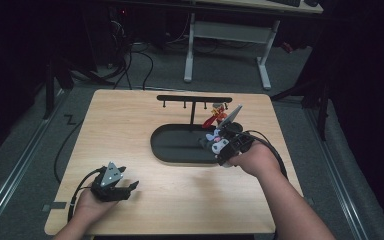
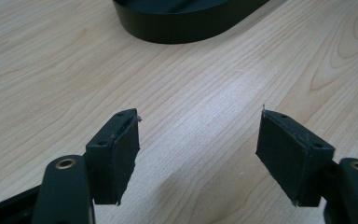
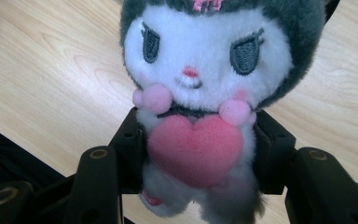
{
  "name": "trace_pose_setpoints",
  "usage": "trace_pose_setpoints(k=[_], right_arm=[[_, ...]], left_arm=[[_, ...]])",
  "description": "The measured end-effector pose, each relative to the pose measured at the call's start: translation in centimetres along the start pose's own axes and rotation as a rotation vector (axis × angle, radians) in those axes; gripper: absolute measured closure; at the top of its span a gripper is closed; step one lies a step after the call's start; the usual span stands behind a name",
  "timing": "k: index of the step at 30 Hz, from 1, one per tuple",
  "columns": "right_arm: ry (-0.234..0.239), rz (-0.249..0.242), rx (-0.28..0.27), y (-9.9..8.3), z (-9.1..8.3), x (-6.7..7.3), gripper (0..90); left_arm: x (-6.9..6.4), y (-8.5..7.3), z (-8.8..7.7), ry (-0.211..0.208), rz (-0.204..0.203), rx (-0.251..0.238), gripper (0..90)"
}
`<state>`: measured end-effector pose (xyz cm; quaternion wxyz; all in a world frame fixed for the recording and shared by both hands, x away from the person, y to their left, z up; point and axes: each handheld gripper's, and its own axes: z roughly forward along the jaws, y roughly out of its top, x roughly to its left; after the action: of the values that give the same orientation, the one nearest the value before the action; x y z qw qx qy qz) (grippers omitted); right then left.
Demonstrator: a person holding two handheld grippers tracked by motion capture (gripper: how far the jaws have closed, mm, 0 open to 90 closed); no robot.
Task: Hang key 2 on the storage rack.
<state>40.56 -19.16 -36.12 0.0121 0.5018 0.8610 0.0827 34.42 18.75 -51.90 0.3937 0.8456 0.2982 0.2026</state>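
Note:
A small plush doll (image 3: 196,93) with a white face, dark grey hood and pink heart sits squeezed between the black jaws of my right gripper (image 3: 196,149). From above, the doll (image 1: 215,142) and right gripper (image 1: 219,146) hover over the right end of the black oval tray (image 1: 172,145). A black T-shaped rack (image 1: 194,100) with small hooks rises from the tray, and a red-orange toy (image 1: 216,116) hangs at its right end. My left gripper (image 1: 128,187) rests on the table near the front left, its jaws (image 2: 198,154) wide apart over bare wood.
The wooden table (image 1: 130,115) has open surface left of the tray and along the front. The tray's rim (image 2: 186,25) lies ahead of the left gripper. A white desk frame (image 1: 227,45) stands on the floor beyond the table.

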Motion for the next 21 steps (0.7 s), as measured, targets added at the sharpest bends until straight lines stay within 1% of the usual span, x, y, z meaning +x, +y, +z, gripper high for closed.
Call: trace_pose_setpoints(k=[3,4,5,10,11,13,14,18,21], right_arm=[[-0.006,-0.008,0.006,0.6,-0.5,-0.2,47.5],[-0.009,-0.009,0.004,0.8,-0.7,-0.3,47.5],[-0.008,0.000,0.002,1.0,-1.0,-0.4,47.5],[-0.005,0.015,-0.008,2.0,-2.4,-0.9,47.5],[-0.005,0.011,-0.012,2.3,-2.7,-1.0,47.5],[0.000,0.028,-0.019,2.8,-3.1,-1.1,47.5],[-0.002,0.027,-0.021,3.1,-3.3,-1.2,47.5],[-0.004,0.019,-0.034,4.4,-3.9,-1.1,47.5],[0.006,0.016,-0.044,5.4,-4.2,-1.0,47.5]], left_arm=[[0.0,0.1,-0.1,-0.004,0.012,-0.001,30.2],[0.0,0.1,0.0,-0.004,0.007,-0.008,30.2],[0.0,0.1,0.0,-0.006,0.007,-0.010,30.2],[0.0,0.2,0.1,-0.011,0.006,-0.007,30.4],[0.0,0.2,0.1,-0.011,0.006,-0.008,30.3],[0.1,0.2,0.0,-0.012,0.005,-0.006,30.4],[0.1,0.2,0.0,-0.012,0.005,-0.006,30.4],[0.0,0.1,0.0,-0.019,0.009,-0.005,30.4],[0.1,0.1,0.0,-0.018,0.010,-0.007,30.4]])
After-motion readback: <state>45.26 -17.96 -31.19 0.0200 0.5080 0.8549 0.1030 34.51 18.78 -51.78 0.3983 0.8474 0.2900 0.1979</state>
